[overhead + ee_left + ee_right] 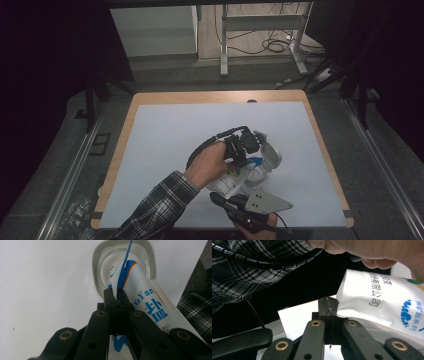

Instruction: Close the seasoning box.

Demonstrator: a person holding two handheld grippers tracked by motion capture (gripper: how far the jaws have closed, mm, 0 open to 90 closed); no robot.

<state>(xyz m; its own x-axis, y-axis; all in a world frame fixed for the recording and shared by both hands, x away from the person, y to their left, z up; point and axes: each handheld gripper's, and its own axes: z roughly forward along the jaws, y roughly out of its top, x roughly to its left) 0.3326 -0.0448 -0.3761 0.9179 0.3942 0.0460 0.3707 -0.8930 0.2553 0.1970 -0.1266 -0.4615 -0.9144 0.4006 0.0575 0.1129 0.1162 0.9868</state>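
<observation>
A white salt bag point(147, 305) with blue print is tilted with its open end over a white container point(96, 265) that has a clear inside. My left gripper point(115, 293) is shut on a blue-edged flap of the bag's upper end, right at the container's mouth. My right gripper point(328, 302) is shut on a corner of the bag point(382, 307) at its lower end. From above, the left gripper point(240, 147) sits over the bag point(235, 181) beside the container point(270, 154), and the right gripper point(217, 197) lies near the table's front edge.
The table point(165, 135) has a white top and a wooden rim. A plaid sleeve point(155, 207) reaches in from the front. A hand point(374, 250) and a ribbed cable point(262, 263) hang close above the right gripper. Metal table legs point(224, 45) stand on the floor behind.
</observation>
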